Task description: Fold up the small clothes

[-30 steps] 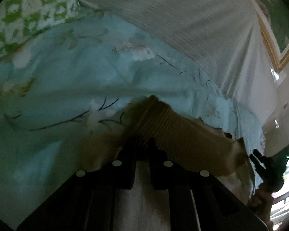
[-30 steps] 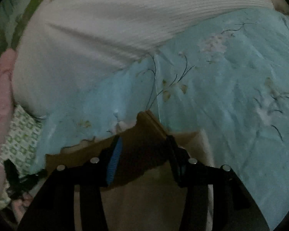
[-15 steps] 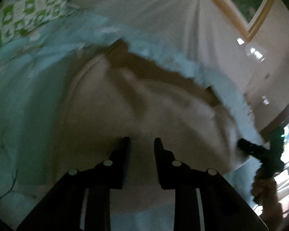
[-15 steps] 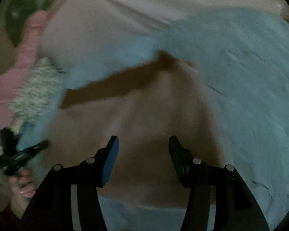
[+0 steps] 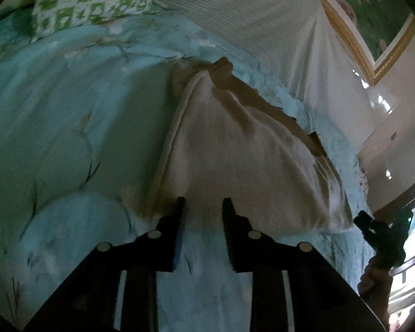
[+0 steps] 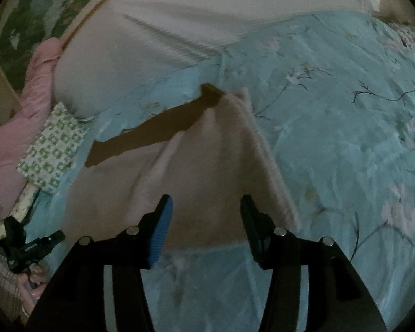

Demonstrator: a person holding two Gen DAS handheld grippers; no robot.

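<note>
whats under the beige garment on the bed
The beige garment lies on the light blue floral bedspread, which shows all round it. A darker brown layer peeks out at its far edge. Whatever lies beneath its middle is covered.

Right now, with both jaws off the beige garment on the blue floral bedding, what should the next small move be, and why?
Probably bring both grippers down to the near edge of the beige garment for a second fold. It lies folded once on the blue floral bedding, and a brown strip juts out at its far side. The left gripper, its jaws just opening, and the right gripper hold nothing.
</note>
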